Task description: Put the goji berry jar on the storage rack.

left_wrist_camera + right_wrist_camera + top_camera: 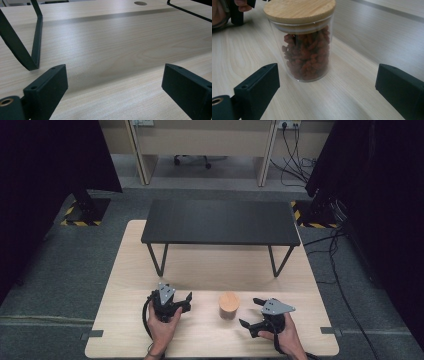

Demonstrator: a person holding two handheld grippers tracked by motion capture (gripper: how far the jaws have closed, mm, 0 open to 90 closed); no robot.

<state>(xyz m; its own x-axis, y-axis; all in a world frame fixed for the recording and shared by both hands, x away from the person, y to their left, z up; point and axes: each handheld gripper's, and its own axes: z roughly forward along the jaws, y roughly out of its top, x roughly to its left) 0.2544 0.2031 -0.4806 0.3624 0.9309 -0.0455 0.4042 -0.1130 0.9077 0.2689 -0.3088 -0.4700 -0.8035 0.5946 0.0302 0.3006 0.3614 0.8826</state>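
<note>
On the pale wooden table [125, 320], a lidded glass jar [305, 45] stands between 2 grippers. The right gripper [327, 87], jaws wide and empty, should centre on the glass below the lid before closing.

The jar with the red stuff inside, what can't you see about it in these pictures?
- High view: the jar is too small to show its contents; mostly its wooden lid shows.
- Right gripper view: the lid's far edge is cut off by the top of the picture.
- Right gripper view: the red-brown pieces are too blurred to name.
- Right gripper view: the jar's back is hidden by its own contents.
</note>
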